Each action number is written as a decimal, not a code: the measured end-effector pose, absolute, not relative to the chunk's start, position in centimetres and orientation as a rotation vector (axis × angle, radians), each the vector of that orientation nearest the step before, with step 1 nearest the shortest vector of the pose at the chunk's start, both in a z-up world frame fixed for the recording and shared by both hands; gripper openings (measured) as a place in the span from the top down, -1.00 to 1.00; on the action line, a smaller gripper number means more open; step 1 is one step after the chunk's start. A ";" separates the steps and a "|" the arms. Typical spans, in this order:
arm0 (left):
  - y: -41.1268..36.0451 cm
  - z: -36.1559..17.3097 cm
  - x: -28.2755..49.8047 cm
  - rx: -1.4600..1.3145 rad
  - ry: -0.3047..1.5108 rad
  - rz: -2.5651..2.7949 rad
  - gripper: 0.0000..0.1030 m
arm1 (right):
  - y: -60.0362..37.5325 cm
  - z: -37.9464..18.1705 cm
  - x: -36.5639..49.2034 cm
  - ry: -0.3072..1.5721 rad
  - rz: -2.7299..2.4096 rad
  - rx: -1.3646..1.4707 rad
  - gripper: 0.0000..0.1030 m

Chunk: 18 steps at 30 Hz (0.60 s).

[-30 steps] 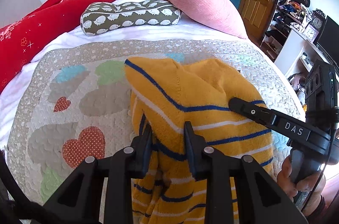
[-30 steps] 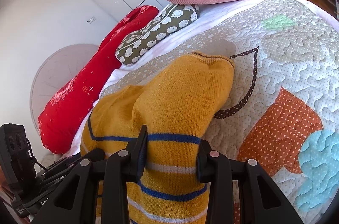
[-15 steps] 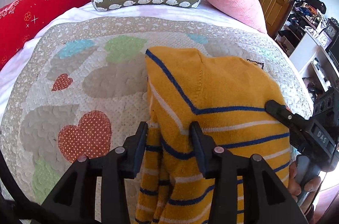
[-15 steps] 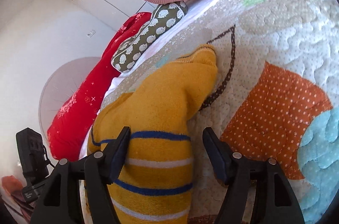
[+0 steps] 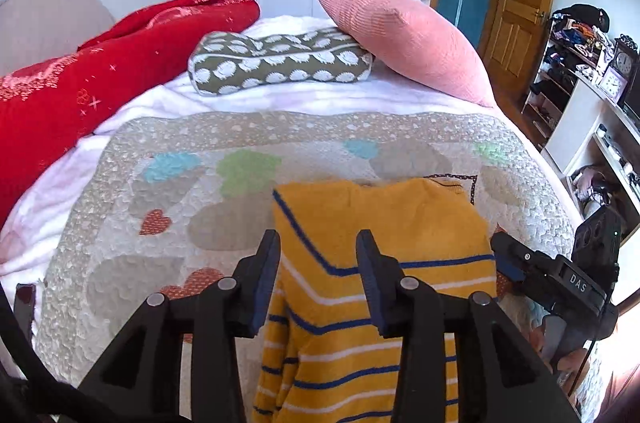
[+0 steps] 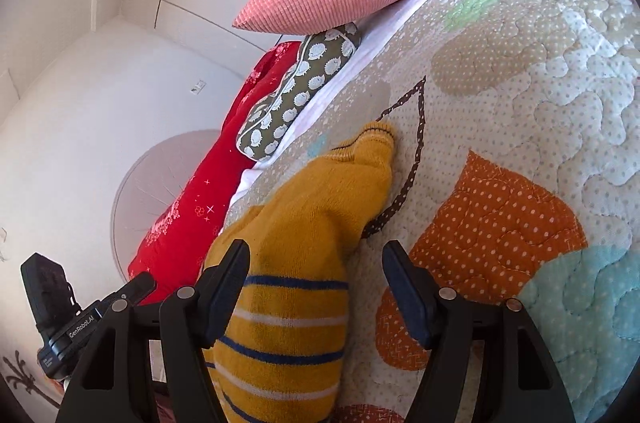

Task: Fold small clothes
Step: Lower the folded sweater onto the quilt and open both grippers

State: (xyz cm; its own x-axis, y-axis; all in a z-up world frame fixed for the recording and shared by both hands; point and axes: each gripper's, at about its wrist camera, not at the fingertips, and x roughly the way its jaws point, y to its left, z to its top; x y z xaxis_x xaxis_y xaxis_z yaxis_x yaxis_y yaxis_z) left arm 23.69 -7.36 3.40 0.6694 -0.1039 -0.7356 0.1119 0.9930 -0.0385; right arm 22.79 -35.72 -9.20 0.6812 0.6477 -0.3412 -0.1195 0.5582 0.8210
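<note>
A small yellow knit sweater [image 5: 384,263] with blue and white stripes lies folded on the patchwork quilt [image 5: 160,183]. In the right wrist view the sweater [image 6: 312,223] lies left of centre, its cuff end pointing away. My left gripper [image 5: 318,263] is open, its fingers either side of the sweater's near left part, not pinching it. My right gripper [image 6: 316,279] is open wide above the sweater's striped part. The right gripper also shows at the right edge of the left wrist view [image 5: 552,279].
A pink cushion [image 5: 400,35], a green patterned bolster [image 5: 276,63] and a red blanket [image 5: 100,71] lie at the head of the bed. Shelves and a white desk [image 5: 580,95] stand to the right. The quilt's edge drops off on the right.
Both grippers have opened and let go of the sweater, which now lies on the quilt. The left gripper has pulled back and tilted up.
</note>
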 end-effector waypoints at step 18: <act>-0.7 0.3 21.9 -0.100 0.934 0.045 0.18 | -36.0 -9.9 23.3 0.697 0.514 0.868 -0.39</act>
State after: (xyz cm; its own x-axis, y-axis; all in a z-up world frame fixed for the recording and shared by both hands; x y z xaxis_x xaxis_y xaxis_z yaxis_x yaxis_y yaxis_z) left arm 21.94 -0.68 0.30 0.5943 -0.0046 -0.8043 -0.0825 0.9944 -0.0667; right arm 23.33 -36.00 -9.93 0.6695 0.6613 -0.3383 -0.1285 0.5517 0.8241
